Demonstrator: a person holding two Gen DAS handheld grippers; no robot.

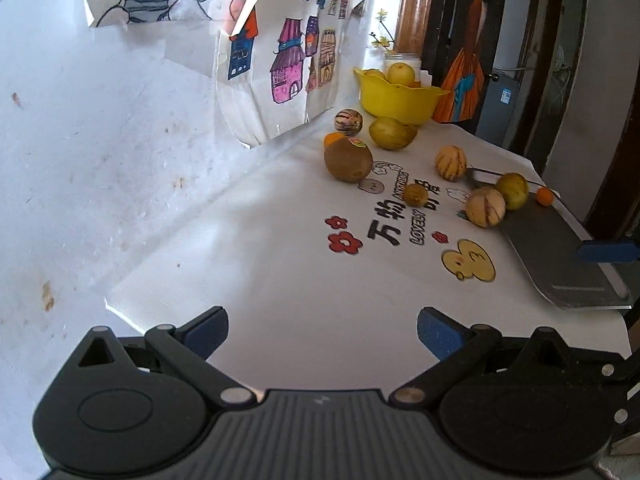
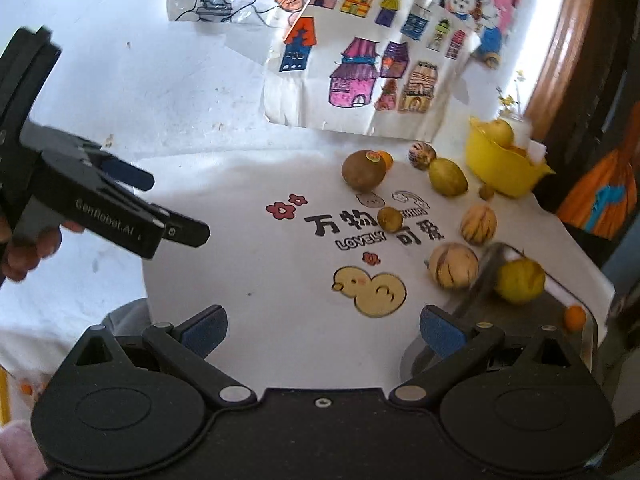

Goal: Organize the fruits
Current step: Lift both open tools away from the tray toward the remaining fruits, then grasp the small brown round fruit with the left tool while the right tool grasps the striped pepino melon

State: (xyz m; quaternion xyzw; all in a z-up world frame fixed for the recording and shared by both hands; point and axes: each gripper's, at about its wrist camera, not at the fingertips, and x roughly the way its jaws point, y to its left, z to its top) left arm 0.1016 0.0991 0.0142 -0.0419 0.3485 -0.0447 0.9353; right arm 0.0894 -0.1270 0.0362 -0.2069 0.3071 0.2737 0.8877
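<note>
Several fruits lie on a white printed cloth point(image 1: 304, 280). A brown kiwi point(image 1: 348, 159) with a sticker sits near striped melons point(image 1: 451, 163), a yellow-green mango point(image 1: 392, 133) and a small brown fruit point(image 1: 415, 195). A yellow bowl point(image 1: 396, 100) at the back holds yellow fruit. A grey tray point(image 1: 560, 252) on the right carries a yellow-green fruit point(image 1: 513, 191) and a small orange point(image 1: 544, 197). My left gripper point(image 1: 322, 330) hangs open over bare cloth, well short of the fruit. My right gripper point(image 2: 324, 330) is open too, with nothing between its fingers; the left gripper point(image 2: 176, 208) shows at its left.
Children's drawings point(image 2: 360, 68) under clear film lean on the white wall behind the table. A dark doorway and an orange-dressed figure picture point(image 1: 464, 84) stand at the right. The tray point(image 2: 500, 320) overhangs the table's right edge. A hand point(image 2: 24, 252) holds the left gripper.
</note>
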